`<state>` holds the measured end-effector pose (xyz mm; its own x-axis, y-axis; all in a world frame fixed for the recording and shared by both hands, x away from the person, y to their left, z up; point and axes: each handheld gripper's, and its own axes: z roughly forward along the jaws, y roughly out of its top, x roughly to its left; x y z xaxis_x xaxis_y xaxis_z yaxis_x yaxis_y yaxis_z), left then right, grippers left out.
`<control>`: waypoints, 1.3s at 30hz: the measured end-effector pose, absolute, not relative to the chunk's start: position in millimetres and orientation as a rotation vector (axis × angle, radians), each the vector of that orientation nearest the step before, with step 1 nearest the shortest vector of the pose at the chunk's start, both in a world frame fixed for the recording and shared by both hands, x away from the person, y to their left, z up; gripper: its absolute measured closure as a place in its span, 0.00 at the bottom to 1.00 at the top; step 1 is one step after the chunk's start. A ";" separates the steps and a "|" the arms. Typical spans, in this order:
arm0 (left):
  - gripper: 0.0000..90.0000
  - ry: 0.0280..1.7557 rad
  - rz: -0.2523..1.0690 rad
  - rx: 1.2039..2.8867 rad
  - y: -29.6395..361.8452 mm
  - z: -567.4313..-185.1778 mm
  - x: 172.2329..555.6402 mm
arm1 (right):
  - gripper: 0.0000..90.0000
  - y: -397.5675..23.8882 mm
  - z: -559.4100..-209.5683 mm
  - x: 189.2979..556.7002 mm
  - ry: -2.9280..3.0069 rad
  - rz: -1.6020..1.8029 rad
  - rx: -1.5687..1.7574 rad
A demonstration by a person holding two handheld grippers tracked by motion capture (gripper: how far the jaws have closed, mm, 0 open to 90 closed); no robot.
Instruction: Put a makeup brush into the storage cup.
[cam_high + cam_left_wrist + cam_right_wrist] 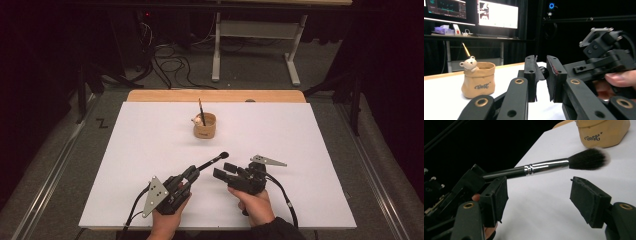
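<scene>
The makeup brush (210, 161) was pinched by its handle in the left tongs (192, 173), bristles angled up toward the pouch-shaped holder (205, 126) standing well beyond on the worktop (300, 150). The right tongs (223, 170) stood spread just beside it, gripping nothing. With so short a hold on the handle, the brush could pivot or slip and miss the holder's mouth.

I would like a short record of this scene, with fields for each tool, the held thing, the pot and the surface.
left tool: shut on the handle of the makeup brush
right tool: open, nothing between its pads, close beside the brush
brush: handle dark, ferrule silver, dark bristles pointing toward the pot
pot: tan, bag-shaped, small bear figure on the rim, a thin stick standing in it
surface: white board on the table
</scene>
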<state>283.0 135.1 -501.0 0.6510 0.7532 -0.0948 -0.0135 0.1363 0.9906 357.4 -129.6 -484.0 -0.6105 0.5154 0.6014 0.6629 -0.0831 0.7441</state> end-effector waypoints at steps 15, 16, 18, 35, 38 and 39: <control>0.88 0.678 0.619 1.335 137.4 -501.9 282.0 | 0.34 -126.4 -488.6 363.4 -1.922 -1.794 -1.330; 0.88 0.675 0.618 1.333 137.4 -501.7 281.7 | 0.34 -126.3 -489.1 364.0 -1.918 -1.797 -1.325; 0.88 0.669 0.617 1.334 137.1 -501.5 281.4 | 0.34 -125.9 -489.6 364.8 -1.909 -1.785 -1.335; 0.88 0.645 0.598 1.345 134.1 -501.7 281.0 | 0.32 -125.9 -493.4 371.9 -1.815 -1.750 -1.354; 0.88 0.641 0.595 1.347 133.5 -501.9 281.0 | 0.30 -126.6 -493.4 372.8 -1.796 -1.741 -1.363; 0.88 0.640 0.595 1.348 133.5 -502.0 281.0 | 0.30 -126.7 -493.5 373.1 -1.790 -1.738 -1.363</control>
